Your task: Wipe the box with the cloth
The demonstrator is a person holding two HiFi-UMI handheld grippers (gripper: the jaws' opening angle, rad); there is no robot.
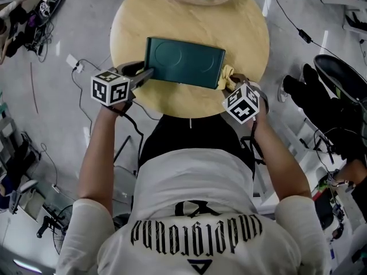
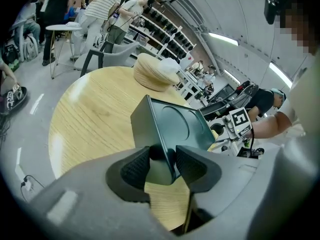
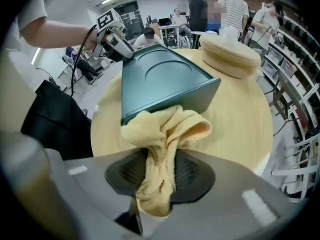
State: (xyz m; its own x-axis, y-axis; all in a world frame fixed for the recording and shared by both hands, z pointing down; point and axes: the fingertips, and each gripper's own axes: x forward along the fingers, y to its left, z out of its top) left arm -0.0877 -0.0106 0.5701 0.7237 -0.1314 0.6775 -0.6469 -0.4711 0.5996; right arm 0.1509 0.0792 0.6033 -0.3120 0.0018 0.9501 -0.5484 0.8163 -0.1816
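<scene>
Both clamped: left hand-held gripper (image 2: 162,167) on box (image 2: 176,126) corner, right hand-held gripper (image 3: 160,172) on cloth (image 3: 167,127); wiping pressure may twist box free.

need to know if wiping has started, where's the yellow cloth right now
The yellow cloth is clamped in the right gripper, bunched against the right end of the green box on the round table, at the head view's right.

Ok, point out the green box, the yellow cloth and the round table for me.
green box (image 1: 184,62), head view, middle of its top face
yellow cloth (image 3: 167,126), right gripper view, the bunched fold by the box
round table (image 1: 172,22), head view, bare wood beyond the box
</scene>
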